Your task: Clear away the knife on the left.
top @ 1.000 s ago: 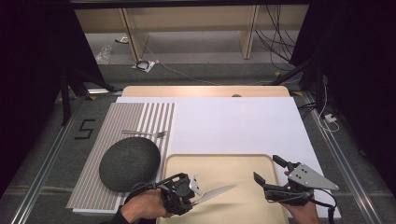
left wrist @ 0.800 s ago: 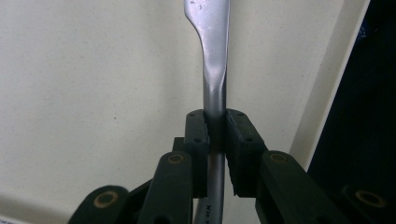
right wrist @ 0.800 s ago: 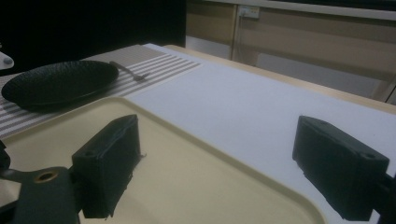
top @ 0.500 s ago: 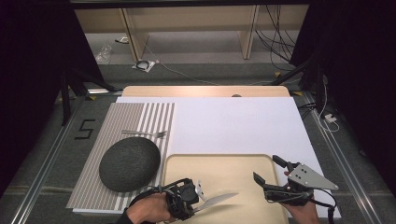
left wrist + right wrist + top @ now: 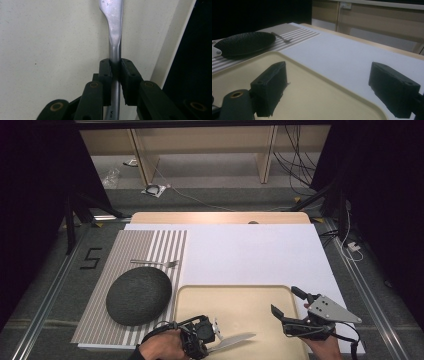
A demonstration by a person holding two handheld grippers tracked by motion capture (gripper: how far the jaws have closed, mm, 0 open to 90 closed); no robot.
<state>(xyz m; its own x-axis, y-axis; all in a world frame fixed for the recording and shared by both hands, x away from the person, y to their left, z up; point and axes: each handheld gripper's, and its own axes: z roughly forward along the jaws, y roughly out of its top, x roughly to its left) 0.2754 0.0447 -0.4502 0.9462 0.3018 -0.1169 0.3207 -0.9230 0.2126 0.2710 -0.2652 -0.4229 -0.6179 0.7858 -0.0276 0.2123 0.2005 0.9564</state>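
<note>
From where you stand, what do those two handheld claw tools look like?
Both are black. The left gripper has two blocky jaws with brass-coloured rivets on its arms. The right gripper carries a grey three-cornered plate on top, dotted with small holes.

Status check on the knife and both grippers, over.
Left gripper shut on the knife, blade out over the beige tray. Right gripper open, nothing between its jaws, above the tray's right edge. Nothing in the knife's way.

The knife (image 5: pixel 113 32) is brushed, shiny metal. The tray (image 5: pixel 240 307) at six o'clock looks matt cream plastic. The plate (image 5: pixel 139 295) is rough, dull black.
</note>
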